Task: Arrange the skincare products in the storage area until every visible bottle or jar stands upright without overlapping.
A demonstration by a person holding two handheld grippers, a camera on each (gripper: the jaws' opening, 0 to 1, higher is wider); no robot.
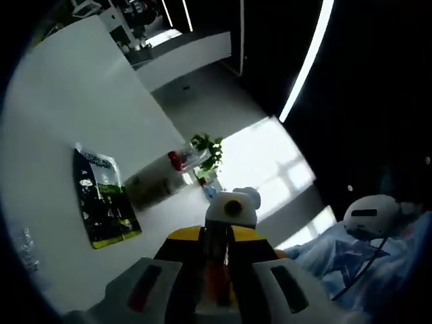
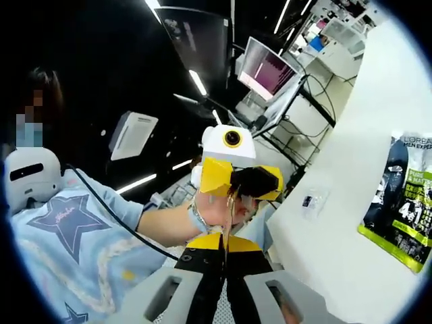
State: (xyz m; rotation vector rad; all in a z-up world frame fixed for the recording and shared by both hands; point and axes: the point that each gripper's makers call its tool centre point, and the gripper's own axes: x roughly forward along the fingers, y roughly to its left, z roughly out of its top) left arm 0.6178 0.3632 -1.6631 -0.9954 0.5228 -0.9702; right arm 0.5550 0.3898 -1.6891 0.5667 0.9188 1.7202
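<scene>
In the left gripper view, the left hand-held gripper (image 1: 217,270) rises from the bottom edge with its two jaws pressed together and nothing between them. Straight past its tips, nose to nose with it, is the right hand-held gripper (image 1: 226,233), yellow and black with a white top. Beyond them lies the white table (image 1: 67,101), tilted in the view. On it, well to the left of the jaws, a dark sachet pack (image 1: 102,199) with a lime-green lower edge lies flat. Farther along the table stands a small group of skincare products (image 1: 179,162): a clear container with a red part, and blurred items beside it that I cannot make out. A green plant (image 1: 208,150) sits just behind that group. To the right, a person in a light blue starred top (image 1: 351,260) wears a white headset (image 1: 371,214).

In the right gripper view, the right hand-held gripper (image 2: 225,263) also has its jaws closed together, holding nothing. The left hand-held gripper (image 2: 233,179) faces it, gripped by a hand (image 2: 216,209). The table (image 2: 351,216) runs along the right side, with the sachet pack (image 2: 398,199) lying flat near its edge. A monitor (image 2: 266,71) stands in the background.
</scene>
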